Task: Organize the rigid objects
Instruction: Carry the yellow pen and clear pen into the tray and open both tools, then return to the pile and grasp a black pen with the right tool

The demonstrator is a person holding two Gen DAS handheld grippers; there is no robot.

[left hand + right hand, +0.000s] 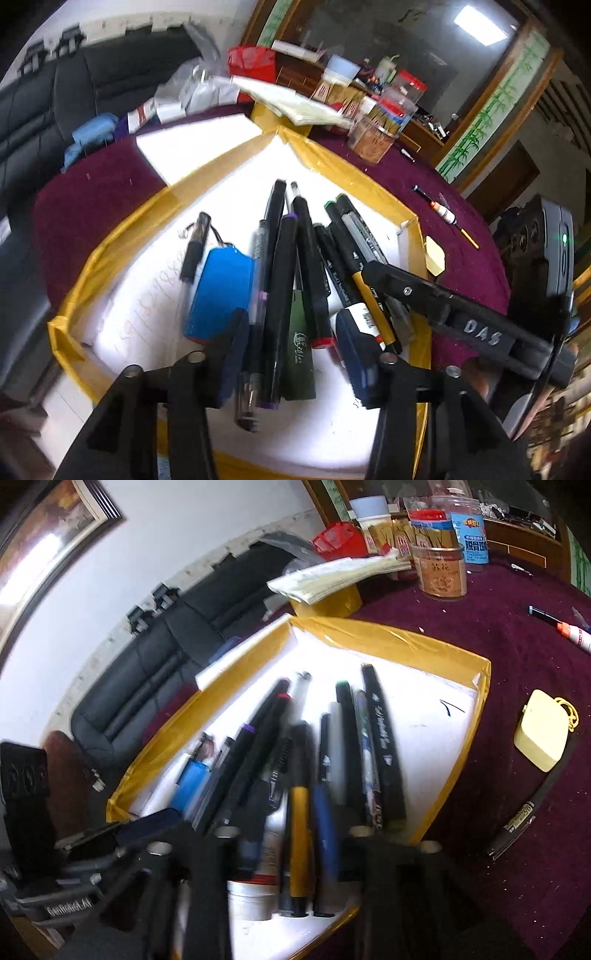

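While both claws hang over a yellow-rimmed tray (122, 236) on a maroon tablecloth (92, 195), a heap of pens and markers (295, 266) is seen lying inside it. In the left wrist view, the left gripper (295, 365) is held partly open with nothing pinched; the pens lie between and beyond its fingers, long axes running from six towards twelve o'clock. The right gripper (291, 845) is likewise parted and empty, straddling a yellow-barrelled pen (299, 834) and a blue one (327, 834), also aligned towards twelve. Outside the tray, a black pen (513, 827) lies at three o'clock in the right view, beside a pale yellow box (541, 729). The right hand is judged nearer to these strays.
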